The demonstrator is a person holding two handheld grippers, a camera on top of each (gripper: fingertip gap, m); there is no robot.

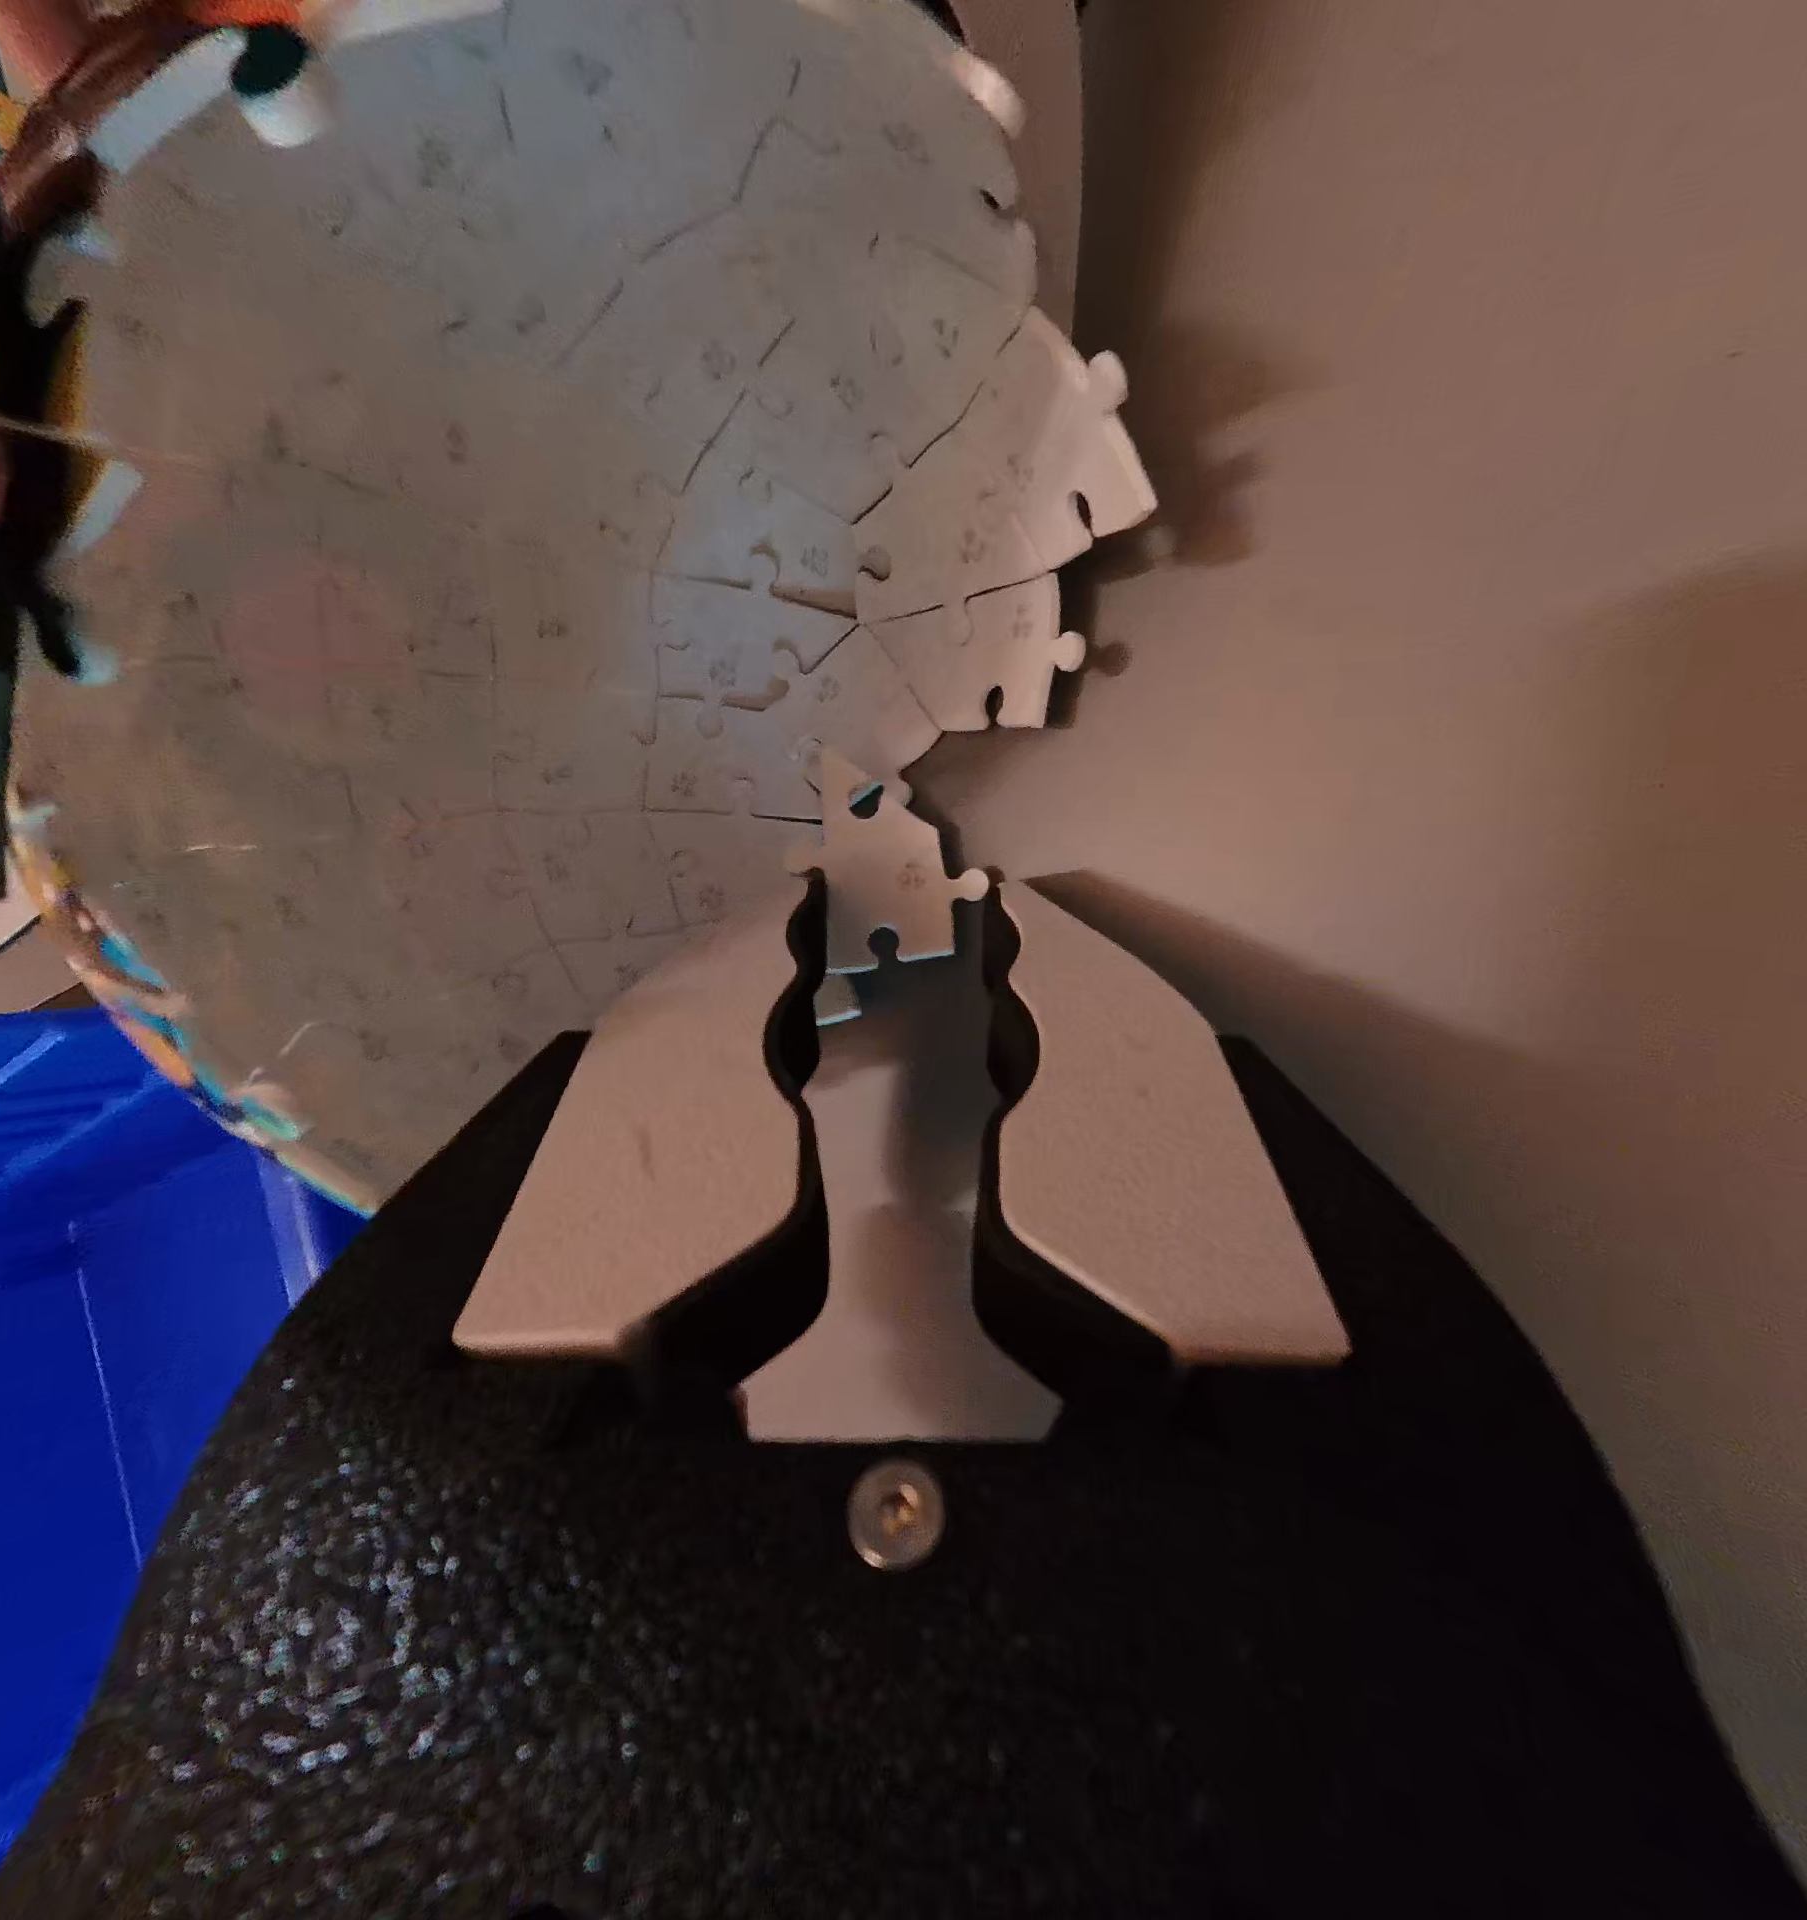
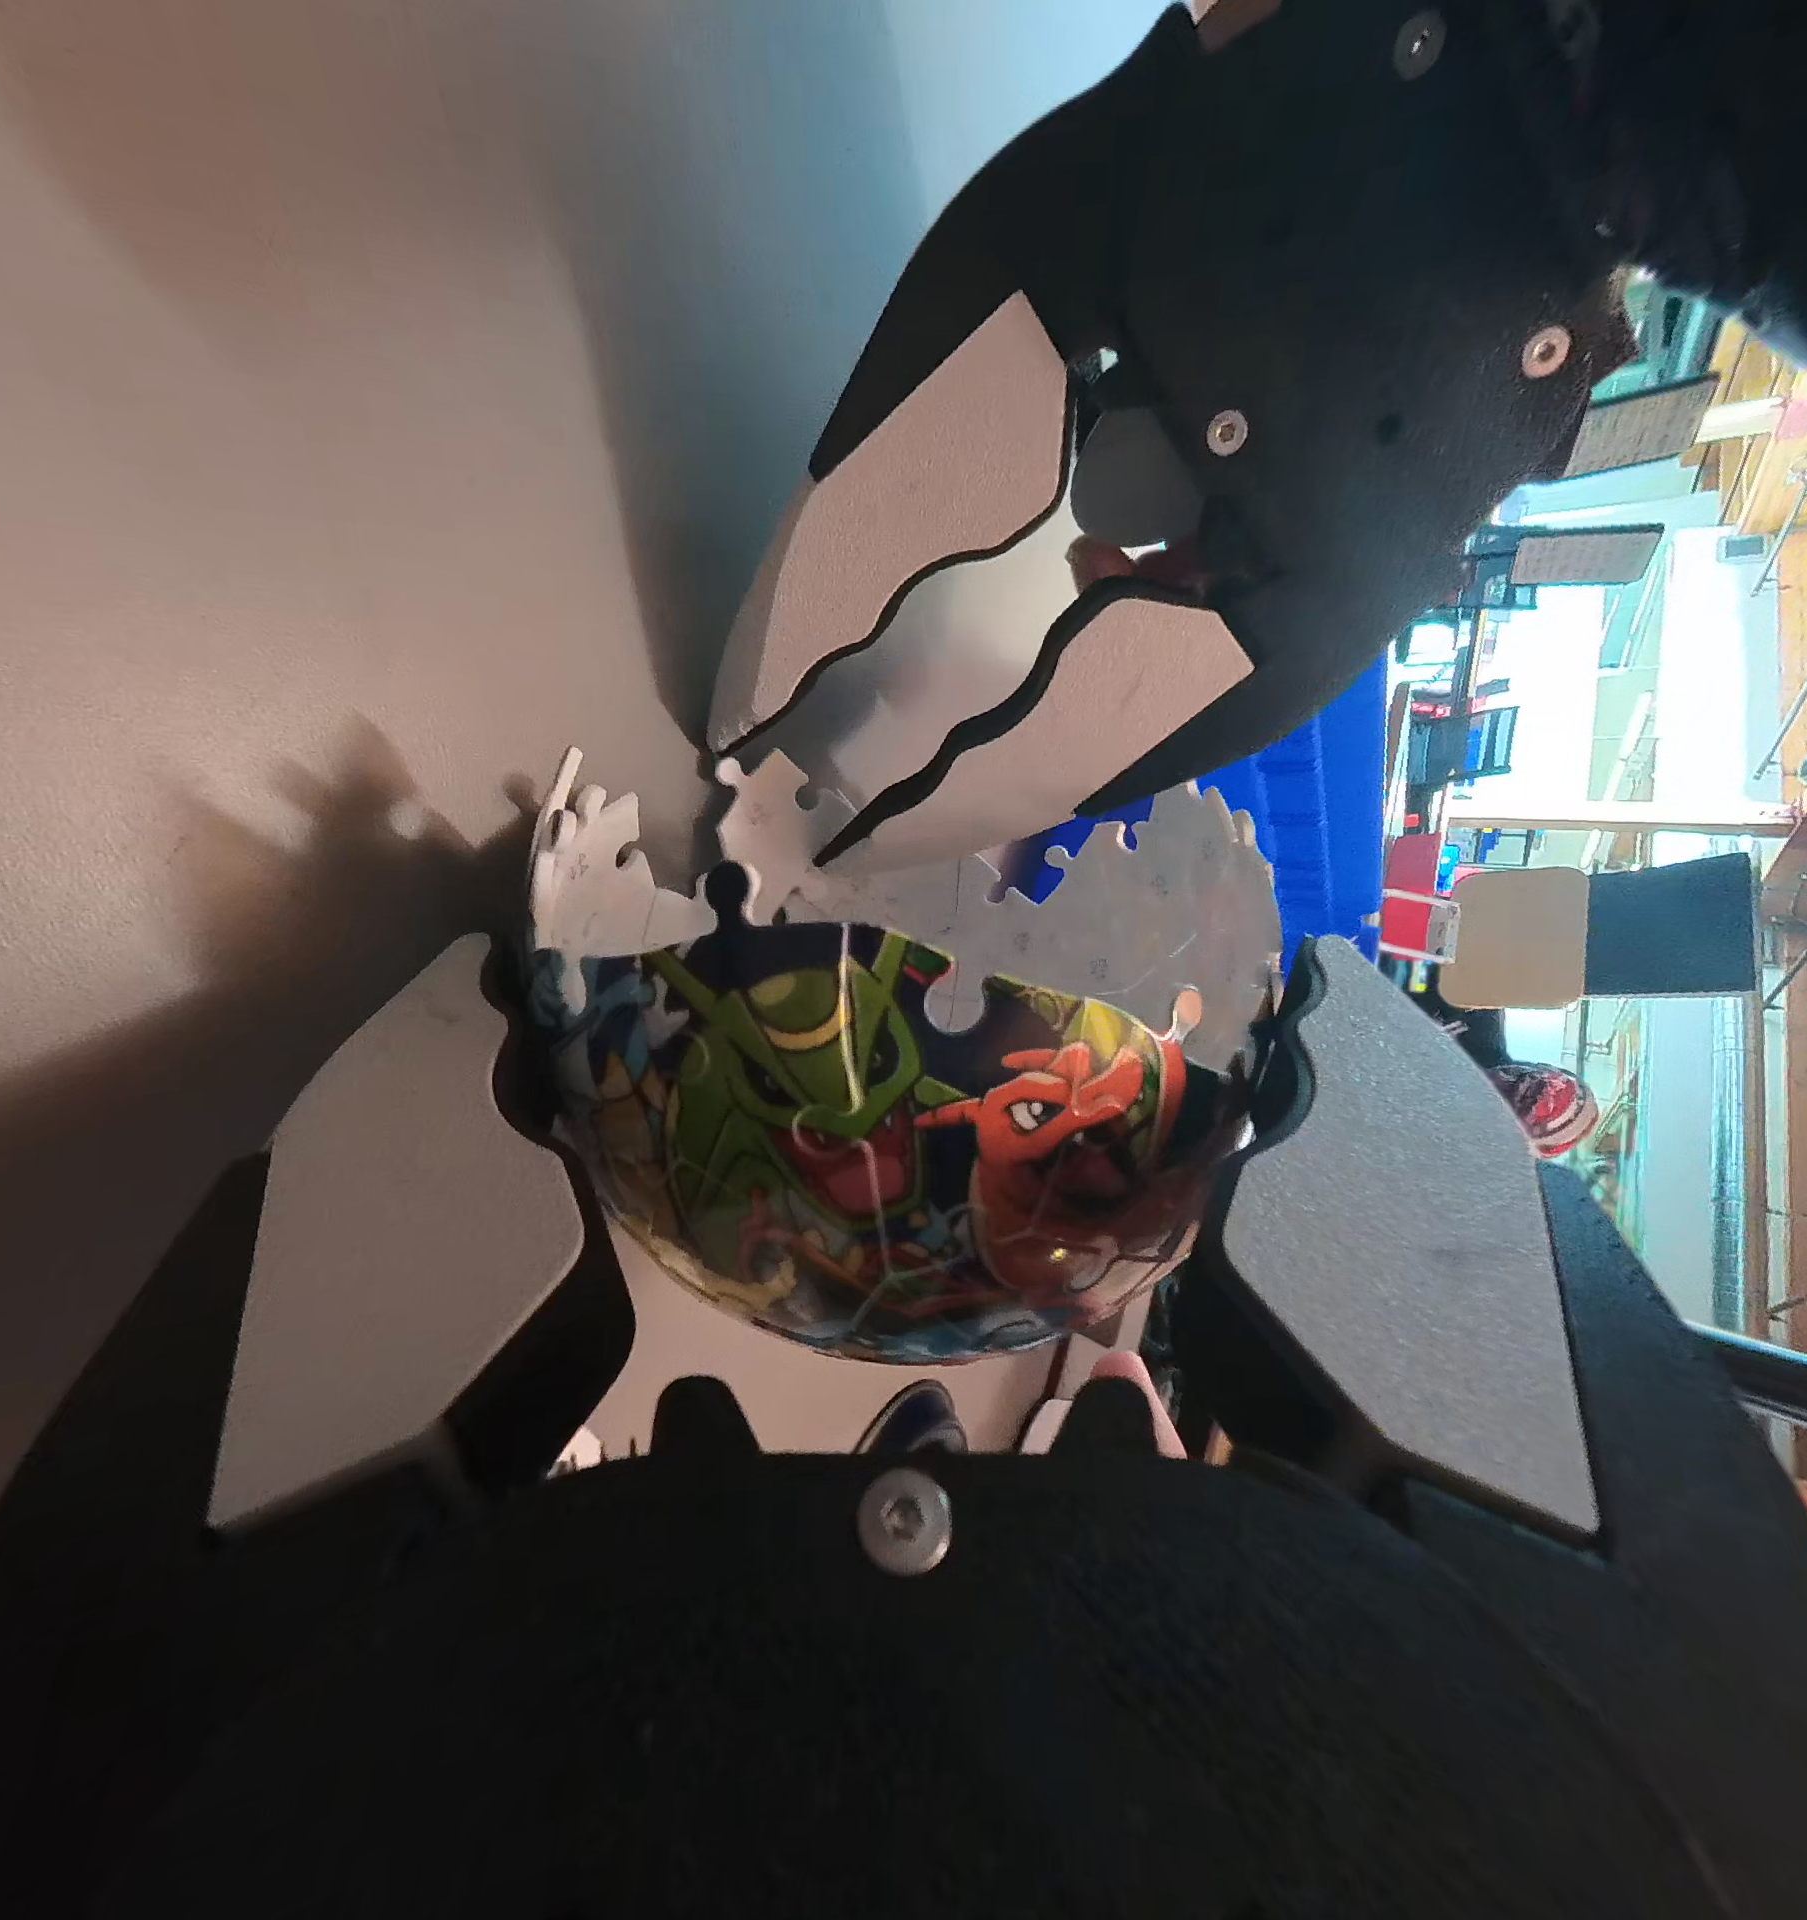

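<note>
A part-built round puzzle shell (image 2: 878, 1143) has a colourful cartoon print outside and a plain white inside (image 1: 442, 582), with a jagged open rim. My right gripper (image 2: 899, 1039) is shut on the shell, one finger on each side. My left gripper (image 1: 899, 894) is shut on a single white puzzle piece (image 1: 894, 904). It holds the piece's tip against the shell's rim beside other jutting rim pieces (image 1: 1075, 457). In the right wrist view the left gripper (image 2: 774, 800) comes in from above with the piece (image 2: 774, 821) at the rim.
A blue plastic bin (image 1: 68, 1351) sits low at the left and shows behind the shell (image 2: 1294, 790). A pale flat surface (image 1: 1501, 520) lies behind the shell. Shelves and room clutter (image 2: 1657, 831) fill the right. Some 6 cm of space lies between my two pairs of fingers.
</note>
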